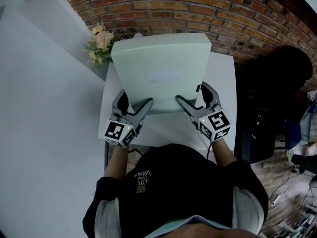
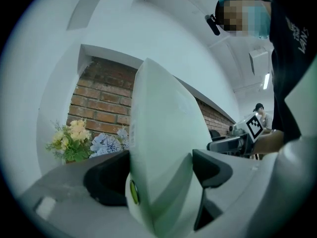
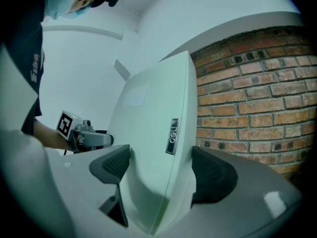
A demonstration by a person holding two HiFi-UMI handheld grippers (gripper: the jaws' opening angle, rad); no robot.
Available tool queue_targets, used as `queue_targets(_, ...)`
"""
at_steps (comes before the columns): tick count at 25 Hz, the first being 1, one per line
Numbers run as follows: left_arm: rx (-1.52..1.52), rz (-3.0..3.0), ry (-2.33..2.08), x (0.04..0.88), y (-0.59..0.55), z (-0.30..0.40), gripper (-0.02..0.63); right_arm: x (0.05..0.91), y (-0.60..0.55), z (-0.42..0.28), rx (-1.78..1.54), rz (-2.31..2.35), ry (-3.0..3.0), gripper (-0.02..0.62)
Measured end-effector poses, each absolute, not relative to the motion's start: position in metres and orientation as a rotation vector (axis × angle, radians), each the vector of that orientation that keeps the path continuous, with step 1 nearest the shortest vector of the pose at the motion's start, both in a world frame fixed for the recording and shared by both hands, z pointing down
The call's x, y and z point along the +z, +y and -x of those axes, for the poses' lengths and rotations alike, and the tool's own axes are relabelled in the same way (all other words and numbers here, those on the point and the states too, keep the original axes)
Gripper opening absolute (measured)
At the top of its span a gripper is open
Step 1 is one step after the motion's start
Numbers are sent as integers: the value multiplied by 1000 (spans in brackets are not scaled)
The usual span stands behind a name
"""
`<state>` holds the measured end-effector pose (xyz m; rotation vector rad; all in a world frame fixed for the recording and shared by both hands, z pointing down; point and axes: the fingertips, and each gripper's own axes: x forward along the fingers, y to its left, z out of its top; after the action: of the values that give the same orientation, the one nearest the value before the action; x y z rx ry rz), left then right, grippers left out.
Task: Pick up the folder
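Here, one pale green folder (image 1: 161,73) sits over the one white table (image 1: 223,83). Two tools pinch its near edge, jaws partly spread against both faces: the left tool (image 1: 134,103) at 7 o'clock, the right tool (image 1: 194,97) at 5 o'clock. One flower bunch (image 1: 99,46) stands at 10 o'clock.

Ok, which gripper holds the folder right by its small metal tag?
The right gripper: the tag sits on the folder just beyond its jaws; the left gripper has none nearby.
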<state>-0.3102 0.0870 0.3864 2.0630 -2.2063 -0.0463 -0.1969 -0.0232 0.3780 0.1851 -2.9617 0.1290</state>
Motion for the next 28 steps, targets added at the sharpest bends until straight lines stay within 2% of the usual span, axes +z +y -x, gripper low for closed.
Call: queue_targets(28, -58, -1940, -2241, 390, 110, 309, 399, 382, -5, 203, 157, -131, -2937, 380)
